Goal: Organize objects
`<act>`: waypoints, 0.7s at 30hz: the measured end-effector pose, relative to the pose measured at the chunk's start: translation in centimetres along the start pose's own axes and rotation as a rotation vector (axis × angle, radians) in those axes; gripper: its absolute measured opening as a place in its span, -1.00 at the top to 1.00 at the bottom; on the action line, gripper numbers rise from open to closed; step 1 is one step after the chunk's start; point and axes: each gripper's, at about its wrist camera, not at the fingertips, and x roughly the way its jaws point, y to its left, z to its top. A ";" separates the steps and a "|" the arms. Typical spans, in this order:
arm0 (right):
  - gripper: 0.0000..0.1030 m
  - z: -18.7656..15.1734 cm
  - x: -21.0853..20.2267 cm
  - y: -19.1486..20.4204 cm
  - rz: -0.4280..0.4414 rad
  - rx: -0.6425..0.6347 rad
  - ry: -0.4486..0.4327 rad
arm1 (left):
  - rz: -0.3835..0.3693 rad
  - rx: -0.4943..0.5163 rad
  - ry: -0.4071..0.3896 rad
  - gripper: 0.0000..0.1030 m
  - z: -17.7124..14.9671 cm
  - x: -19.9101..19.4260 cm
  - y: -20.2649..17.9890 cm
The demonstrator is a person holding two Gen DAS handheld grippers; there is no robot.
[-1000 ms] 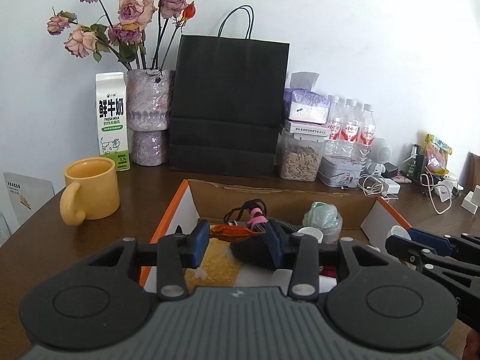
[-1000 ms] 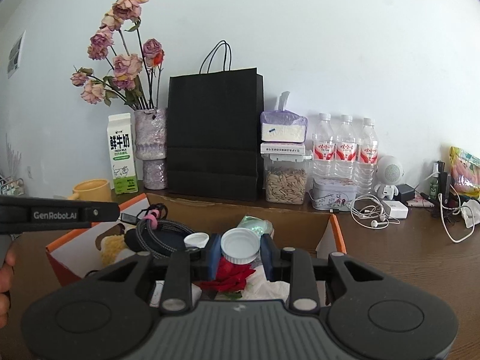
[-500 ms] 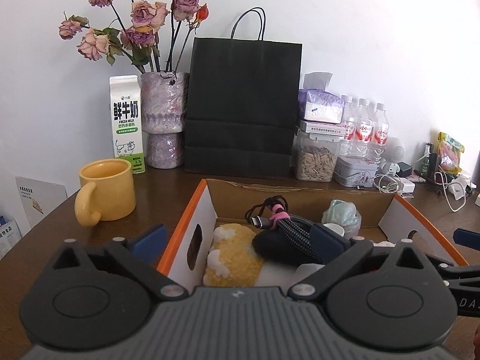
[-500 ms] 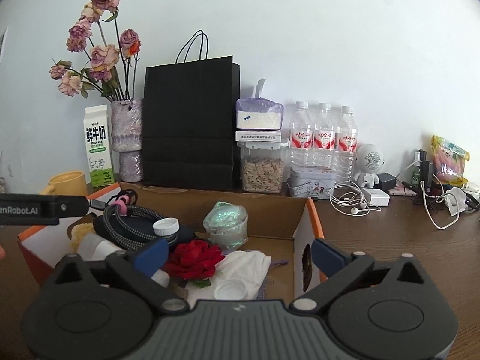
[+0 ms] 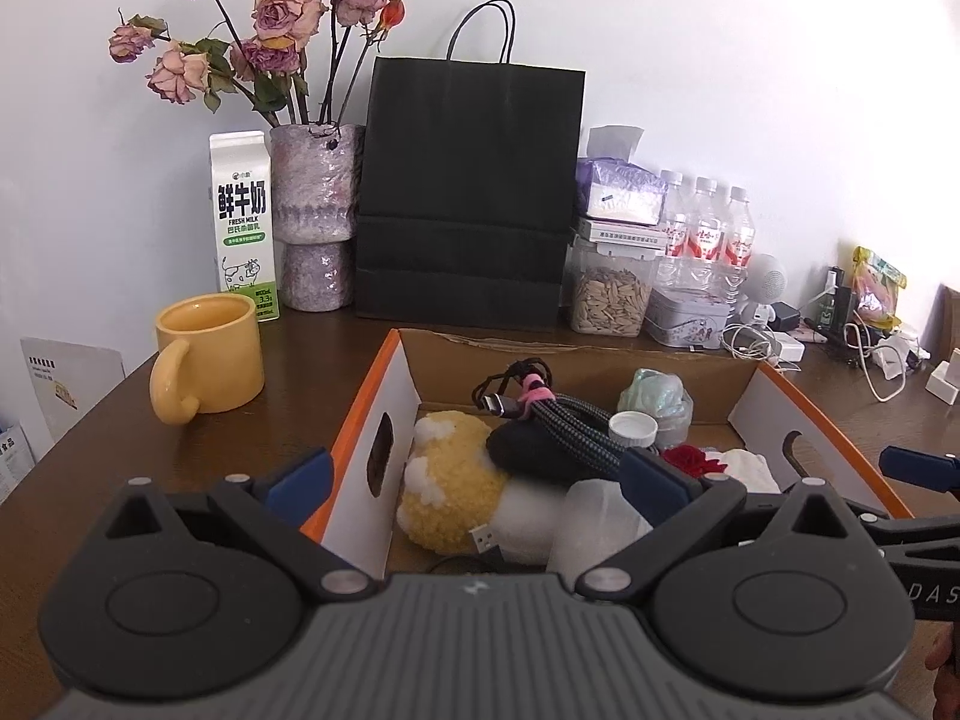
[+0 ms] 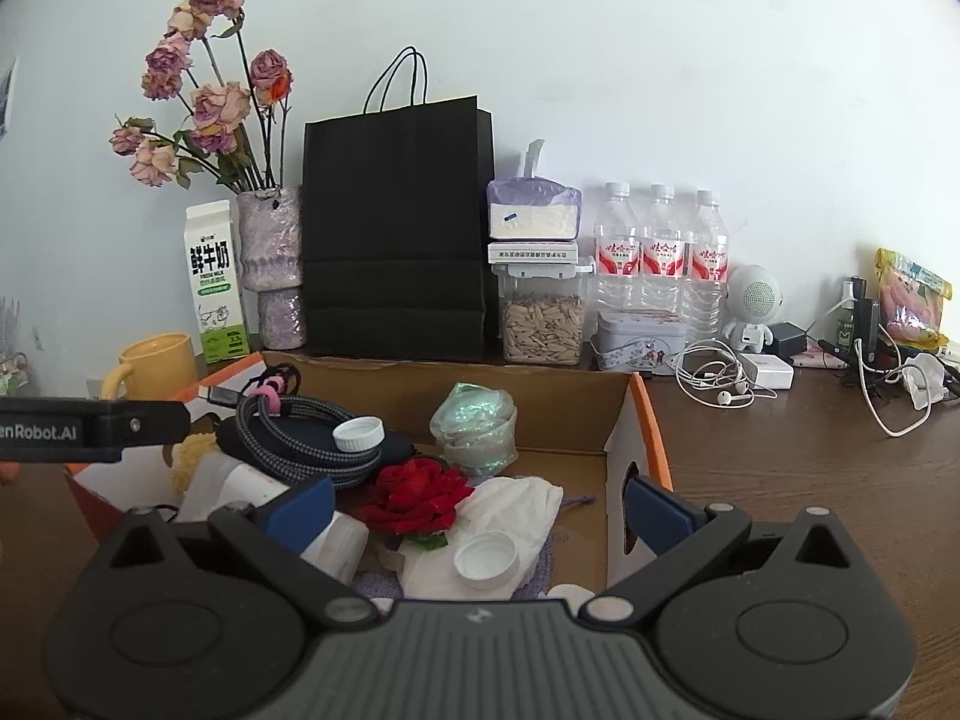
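An orange-rimmed cardboard box (image 5: 372,402) (image 6: 645,420) holds mixed items: a coiled braided cable (image 5: 570,426) (image 6: 288,429) on a black pouch, a yellow plush (image 5: 450,480), a red rose (image 6: 417,495), crumpled greenish plastic (image 6: 477,420) and white tissue (image 6: 522,501). One white cap (image 6: 486,561) lies on the tissue, another (image 6: 359,435) on the cable. My left gripper (image 5: 477,477) stands open astride the box's left wall. My right gripper (image 6: 480,507) is open astride the right wall, holding nothing.
On the brown table, a yellow mug (image 5: 210,354) stands left of the box. Along the wall are a milk carton (image 5: 243,228), a vase of dried roses (image 5: 312,210), a black paper bag (image 5: 468,192), a seed jar (image 6: 543,324), water bottles (image 6: 660,252) and tangled earphones and chargers (image 6: 726,384).
Both grippers went from nearly shut to wide open. The white cap that sat between the right gripper's pads now lies on the tissue in the box.
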 end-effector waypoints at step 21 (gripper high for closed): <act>-1.00 -3.2 -11.8 3.1 0.014 0.010 0.116 | -0.028 0.039 0.138 -1.00 -5.5 -11.3 0.5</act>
